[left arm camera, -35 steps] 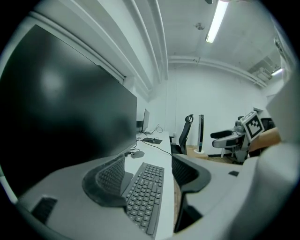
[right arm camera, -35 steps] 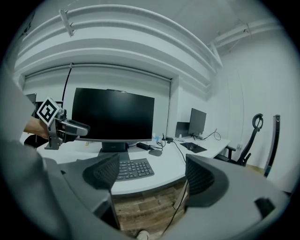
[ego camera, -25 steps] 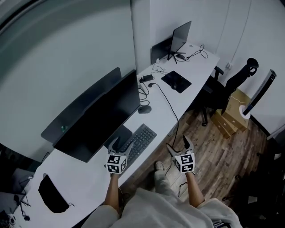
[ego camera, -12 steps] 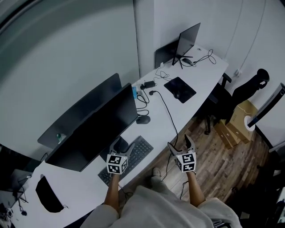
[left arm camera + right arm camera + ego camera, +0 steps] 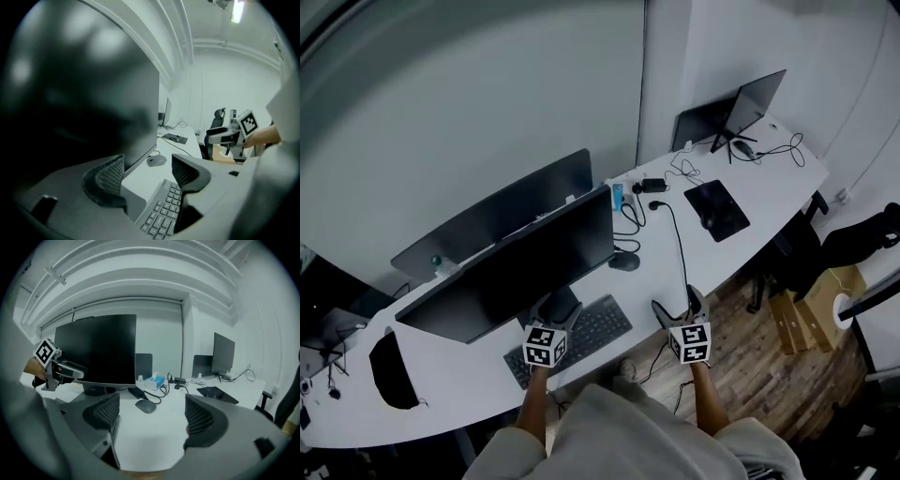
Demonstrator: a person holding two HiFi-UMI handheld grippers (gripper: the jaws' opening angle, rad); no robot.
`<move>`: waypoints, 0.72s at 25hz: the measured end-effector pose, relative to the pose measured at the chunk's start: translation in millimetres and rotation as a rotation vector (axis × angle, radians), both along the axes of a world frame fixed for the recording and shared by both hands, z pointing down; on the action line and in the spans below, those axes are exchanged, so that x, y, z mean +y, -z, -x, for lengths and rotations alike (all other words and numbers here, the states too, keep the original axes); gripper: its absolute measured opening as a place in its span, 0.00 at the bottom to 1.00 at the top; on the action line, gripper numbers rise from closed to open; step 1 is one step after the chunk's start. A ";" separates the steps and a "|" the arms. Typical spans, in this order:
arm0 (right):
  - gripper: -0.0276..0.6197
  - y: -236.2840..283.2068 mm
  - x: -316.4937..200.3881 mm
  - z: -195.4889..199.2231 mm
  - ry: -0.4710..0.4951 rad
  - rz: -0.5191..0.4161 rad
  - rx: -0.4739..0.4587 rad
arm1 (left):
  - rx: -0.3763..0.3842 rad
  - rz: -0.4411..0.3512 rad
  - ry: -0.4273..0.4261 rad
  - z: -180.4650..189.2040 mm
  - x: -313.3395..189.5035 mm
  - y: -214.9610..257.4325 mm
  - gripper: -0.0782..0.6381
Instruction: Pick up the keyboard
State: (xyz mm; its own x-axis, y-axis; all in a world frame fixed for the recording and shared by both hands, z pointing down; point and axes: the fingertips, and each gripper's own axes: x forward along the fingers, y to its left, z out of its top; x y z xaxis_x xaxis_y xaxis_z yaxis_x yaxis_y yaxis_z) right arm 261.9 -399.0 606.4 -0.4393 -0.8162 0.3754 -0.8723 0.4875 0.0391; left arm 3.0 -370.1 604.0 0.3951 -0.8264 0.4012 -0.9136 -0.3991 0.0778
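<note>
Fingers point(image 5: 108, 178) of the left gripper point(image 5: 147, 161) stand wide apart with nothing pinched between them; in the left gripper view the keyboard point(image 5: 164, 213) lies on the desk below the gap, running toward the lower right of the frame, and no pad touches it. From above, in the head view, the left gripper point(image 5: 555, 309) hangs at the lower middle of the frame over the left end of the keyboard point(image 5: 581, 336), which lies flat at the near edge of the white desk point(image 5: 675, 272), just in front of the foot of the big dark monitor point(image 5: 516, 277). To the right of it in that frame, the right gripper point(image 5: 678, 305) sits past the desk's edge, above the wooden floor point(image 5: 750, 347), clear of the keyboard. Its fingers point(image 5: 201, 418) are spread just as wide in the right gripper view, with only bare desk top between them and a grey mouse point(image 5: 145, 406) further back. That mouse point(image 5: 624, 262) lies up and to the right of the keyboard, near a black cable point(image 5: 680, 244) that trails over the desk's edge. A black mouse pad point(image 5: 717, 209) and a second monitor point(image 5: 750, 103) sit toward the upper right
</note>
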 end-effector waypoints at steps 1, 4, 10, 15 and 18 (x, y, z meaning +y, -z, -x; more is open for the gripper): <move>0.71 -1.5 -5.8 6.4 0.023 0.003 0.001 | 0.000 0.004 0.025 6.5 0.3 -1.4 0.52; 0.71 -7.1 -22.4 26.1 0.089 0.013 -0.002 | 0.002 0.010 0.098 25.5 3.4 -5.5 0.52; 0.71 -23.8 -39.9 83.6 0.231 0.044 -0.004 | -0.014 0.034 0.243 75.6 29.0 -14.0 0.52; 0.71 -33.3 -35.8 146.9 0.361 0.063 0.012 | -0.009 0.057 0.394 133.2 73.3 -19.1 0.52; 0.71 -37.7 -27.6 181.6 0.415 0.070 0.022 | 0.000 0.064 0.475 168.6 100.8 -21.2 0.52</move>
State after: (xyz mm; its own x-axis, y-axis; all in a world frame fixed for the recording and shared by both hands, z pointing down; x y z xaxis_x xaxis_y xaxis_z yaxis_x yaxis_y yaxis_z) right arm 80.3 -426.6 644.1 -0.7171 -0.5436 0.4363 -0.6004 0.7996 0.0094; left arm -165.5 -269.3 625.2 -0.0203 -0.8893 0.4570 -0.9937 0.0683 0.0886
